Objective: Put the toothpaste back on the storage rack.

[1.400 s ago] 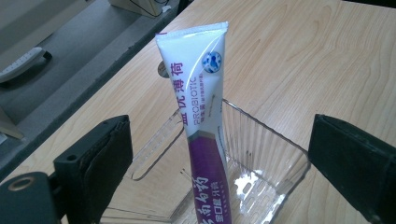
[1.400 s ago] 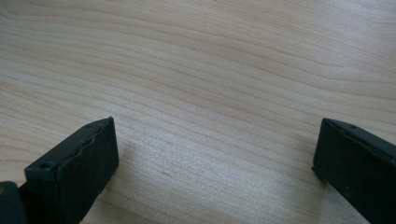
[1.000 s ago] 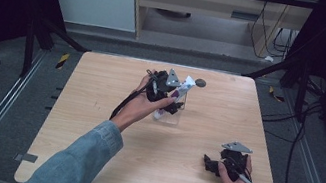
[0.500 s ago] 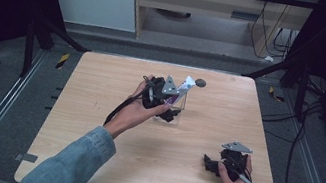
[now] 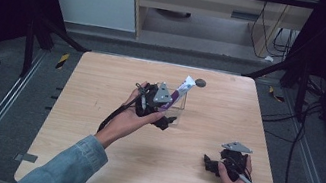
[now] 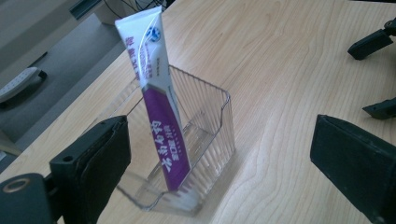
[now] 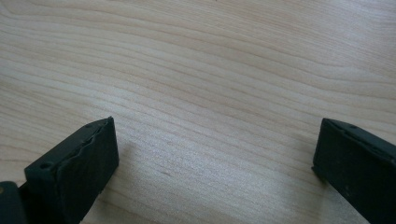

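Observation:
A white and purple toothpaste tube stands tilted in a clear ribbed plastic box on the wooden table, its white end up. My left gripper is just on the near side of the box, open, with its jaws spread wide on either side of it and touching nothing. My right gripper rests low over bare wood at the near right, open and empty.
A small dark disc lies on the table beyond the box. The right gripper's jaws show far off in the left gripper view. Beyond the table's far edge are the floor, a cabinet and cables.
My left gripper has drawn back a little toward the near side, away from the tube, which stays leaning in the box. The right gripper has not moved.

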Motion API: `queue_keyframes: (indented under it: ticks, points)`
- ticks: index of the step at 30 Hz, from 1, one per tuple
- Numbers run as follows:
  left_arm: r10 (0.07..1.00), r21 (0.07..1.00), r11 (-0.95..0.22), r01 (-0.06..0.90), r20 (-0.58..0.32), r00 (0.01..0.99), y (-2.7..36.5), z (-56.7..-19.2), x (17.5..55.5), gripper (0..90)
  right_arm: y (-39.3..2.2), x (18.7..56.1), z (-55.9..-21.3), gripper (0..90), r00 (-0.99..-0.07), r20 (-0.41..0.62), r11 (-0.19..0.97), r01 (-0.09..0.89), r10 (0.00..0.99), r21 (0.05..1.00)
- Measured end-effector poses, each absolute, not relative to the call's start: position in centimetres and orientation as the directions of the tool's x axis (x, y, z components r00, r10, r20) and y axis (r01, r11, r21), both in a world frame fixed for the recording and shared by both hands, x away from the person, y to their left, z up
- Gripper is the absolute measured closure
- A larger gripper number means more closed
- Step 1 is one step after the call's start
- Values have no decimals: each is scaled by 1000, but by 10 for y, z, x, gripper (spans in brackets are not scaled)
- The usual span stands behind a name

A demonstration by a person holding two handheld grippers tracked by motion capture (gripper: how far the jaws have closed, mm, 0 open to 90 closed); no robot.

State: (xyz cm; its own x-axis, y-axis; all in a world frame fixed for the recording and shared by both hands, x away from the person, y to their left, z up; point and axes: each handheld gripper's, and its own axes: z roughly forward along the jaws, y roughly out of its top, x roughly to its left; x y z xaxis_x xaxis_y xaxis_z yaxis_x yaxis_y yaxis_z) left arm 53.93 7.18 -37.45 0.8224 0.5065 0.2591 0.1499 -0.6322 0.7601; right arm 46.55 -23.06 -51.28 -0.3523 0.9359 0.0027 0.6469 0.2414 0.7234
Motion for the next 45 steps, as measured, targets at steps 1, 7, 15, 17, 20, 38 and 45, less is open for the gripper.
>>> queue_keyframes:
  ticks: [1,7,15,17,20,38,45]
  points:
    - [510,762,-628,157,250,823,74,-375,539,46,-231,466,-513,3,-352,2,242,647,936,724]
    - [531,772,-611,174,238,813,92,-376,534,47,-231,466,-513,3,-352,2,242,647,936,724]
    - [554,788,-585,192,216,804,109,-378,530,47,-231,466,-513,3,-353,2,242,646,936,724]
    - [558,791,-580,196,210,803,112,-378,528,47,-231,466,-513,3,-353,2,242,647,936,724]
    - [563,794,-573,201,204,801,117,-380,525,47,-231,466,-513,3,-353,2,242,646,936,724]
    - [626,821,-505,266,137,768,152,-400,518,46,-231,466,-513,3,-352,3,241,647,936,724]
    - [674,815,-489,311,127,728,173,-413,522,46,-231,466,-513,3,-352,3,241,646,936,724]
